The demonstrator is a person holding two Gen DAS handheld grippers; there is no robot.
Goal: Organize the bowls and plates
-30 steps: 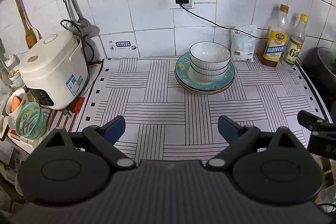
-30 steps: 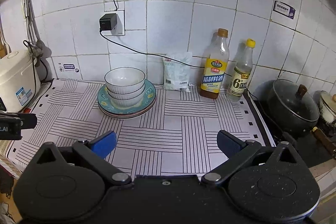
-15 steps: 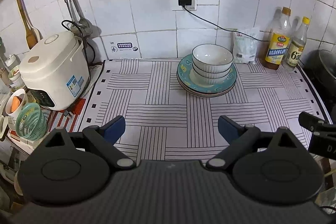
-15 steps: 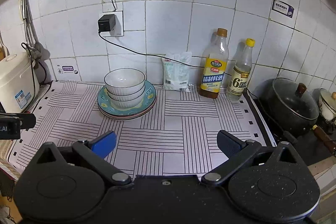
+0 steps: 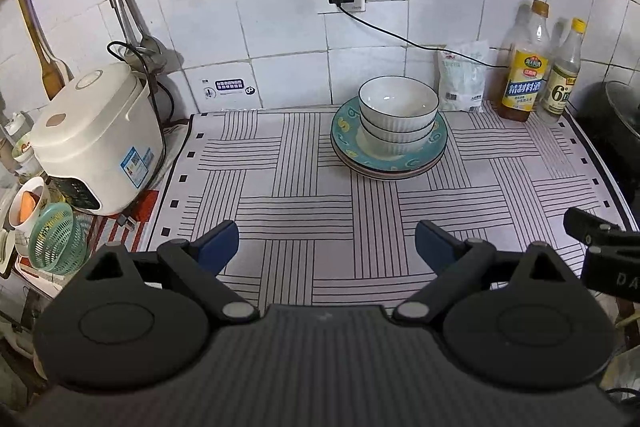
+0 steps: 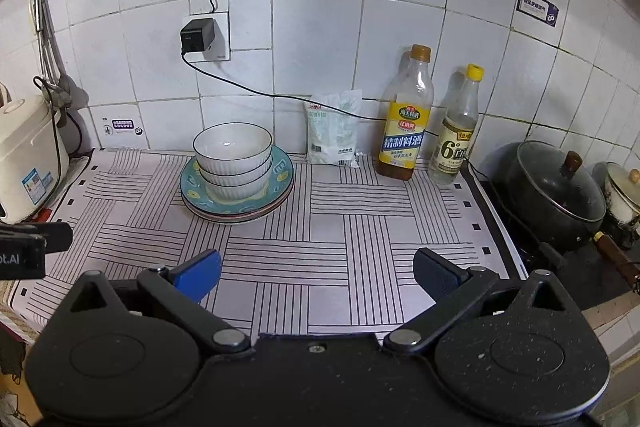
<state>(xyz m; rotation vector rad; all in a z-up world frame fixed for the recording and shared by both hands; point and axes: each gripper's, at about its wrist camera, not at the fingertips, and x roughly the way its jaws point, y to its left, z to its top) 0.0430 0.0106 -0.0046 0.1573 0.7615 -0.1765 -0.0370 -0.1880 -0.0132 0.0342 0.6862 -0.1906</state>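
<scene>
Both grippers are matte black with round pivot discs (silver rivets) and blue-padded fingers (image 5: 218, 245).

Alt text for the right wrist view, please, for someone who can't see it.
The open right gripper hovers above a striped mat, holding nothing. Ahead, white bowls sit nested on stacked plates near the tiled wall, with two bottles to their right.

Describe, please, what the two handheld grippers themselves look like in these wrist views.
Both are matte black. The left gripper and right gripper each have two round discs, angled link arms with silver pivot pins, and blue fingertip pads. The left body is ribbed, the right one speckled. White lettering marks each gripper's side. No cables or sleeves show.
</scene>
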